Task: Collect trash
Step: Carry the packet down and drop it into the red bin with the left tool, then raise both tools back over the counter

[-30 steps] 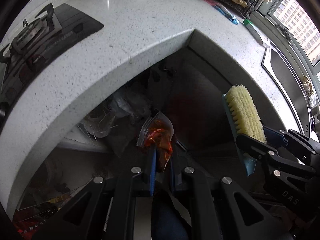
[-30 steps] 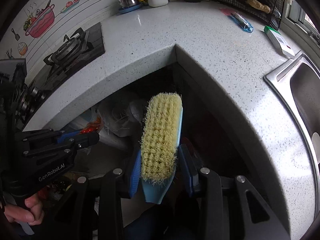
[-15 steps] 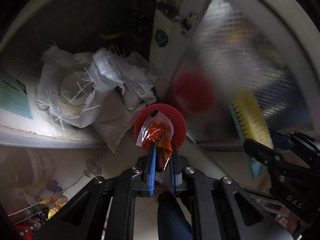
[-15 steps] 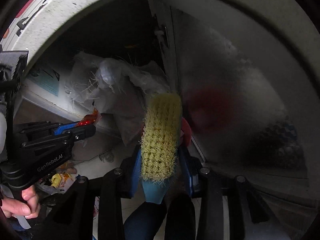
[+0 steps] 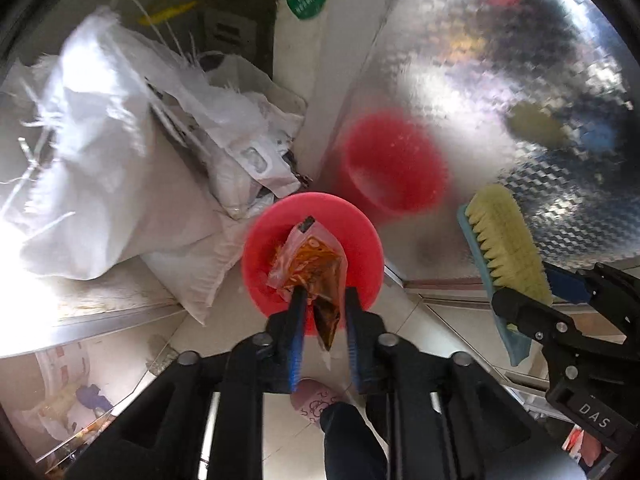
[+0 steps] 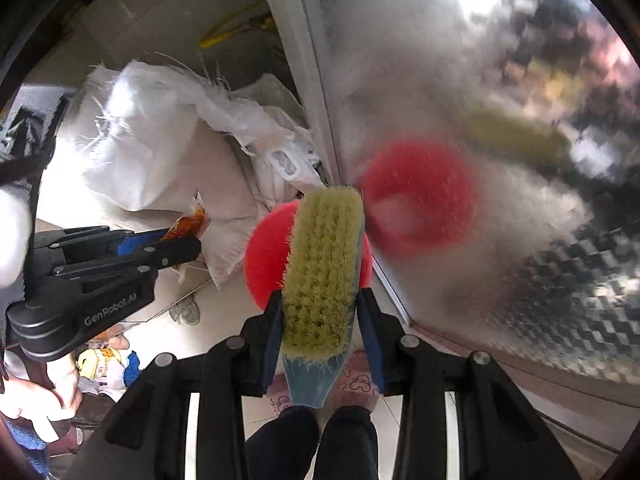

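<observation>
A red bin (image 5: 360, 236) stands on the floor by a shiny metal cabinet door. My left gripper (image 5: 323, 300) hangs over it; its fingers have parted around a clear packet of orange-red sauce (image 5: 316, 264), which sits loose between them above the bin's mouth. The packet also shows in the right wrist view (image 6: 188, 224), at the tip of the left gripper (image 6: 176, 244). My right gripper (image 6: 318, 300) is shut on a scrubbing brush (image 6: 324, 268) with yellow bristles and a blue back, held over the bin (image 6: 268, 264). The brush shows at the right of the left wrist view (image 5: 504, 256).
White woven sacks (image 5: 120, 152) are piled in the open cabinet left of the bin. The metal door (image 5: 500, 100) mirrors the bin and brush. My legs and pink slippers (image 6: 356, 384) stand below. Clutter (image 6: 104, 360) lies on the floor at the left.
Both grippers have dropped from above the countertop to the floor-level bin. The left gripper's fingers have spread apart, loosening the sauce packet over the bin. The right still holds the brush.
</observation>
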The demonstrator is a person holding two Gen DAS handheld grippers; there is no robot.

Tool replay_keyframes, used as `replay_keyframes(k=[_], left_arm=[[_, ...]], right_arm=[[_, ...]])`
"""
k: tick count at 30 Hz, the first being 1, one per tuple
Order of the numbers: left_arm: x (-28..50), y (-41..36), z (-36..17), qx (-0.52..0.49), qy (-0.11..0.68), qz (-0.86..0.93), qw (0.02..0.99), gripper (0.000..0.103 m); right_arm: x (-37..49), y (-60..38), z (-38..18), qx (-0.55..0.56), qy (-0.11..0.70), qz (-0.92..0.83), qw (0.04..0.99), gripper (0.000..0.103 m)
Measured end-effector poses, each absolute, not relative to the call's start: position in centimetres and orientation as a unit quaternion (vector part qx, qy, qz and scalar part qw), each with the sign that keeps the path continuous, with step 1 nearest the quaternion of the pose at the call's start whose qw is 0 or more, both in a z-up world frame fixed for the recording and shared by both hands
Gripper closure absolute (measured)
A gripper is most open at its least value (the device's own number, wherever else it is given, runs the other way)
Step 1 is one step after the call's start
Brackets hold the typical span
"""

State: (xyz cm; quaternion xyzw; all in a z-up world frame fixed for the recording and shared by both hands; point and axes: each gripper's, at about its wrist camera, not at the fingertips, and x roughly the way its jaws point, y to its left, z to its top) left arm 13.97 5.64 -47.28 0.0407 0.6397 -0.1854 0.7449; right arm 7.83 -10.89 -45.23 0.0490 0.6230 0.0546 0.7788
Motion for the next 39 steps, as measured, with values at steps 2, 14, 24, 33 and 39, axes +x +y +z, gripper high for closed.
replay_keyframes(k=[2, 14, 24, 33, 39], left_arm=[[14.3, 5.3, -48.0, 0.036, 0.641, -0.189, 0.743, 0.068], [14.7, 5.9, -49.0, 0.035, 0.649, -0.175, 0.74, 0.026], [14.1, 9.5, -49.4, 0.011, 0.653, -0.124, 0.747, 0.022], [13.4, 11.7, -49.9, -0.009, 0.657, -0.093, 0.748, 0.022], [12.3, 12.2, -48.9, -0.02, 0.659, -0.091, 0.746, 0.022]], right_arm=[[7.9, -10.9, -45.5, 0.048, 0.624, 0.053, 0.778, 0.069], [7.9, -11.6, -46.0, 0.039, 0.632, 0.06, 0.772, 0.069], [8.8, -9.3, -46.8, 0.01, 0.639, 0.11, 0.762, 0.069], [9.1, -6.9, -47.2, -0.033, 0.638, 0.136, 0.757, 0.039], [8.6, -6.5, -46.5, -0.035, 0.64, 0.135, 0.755, 0.033]])
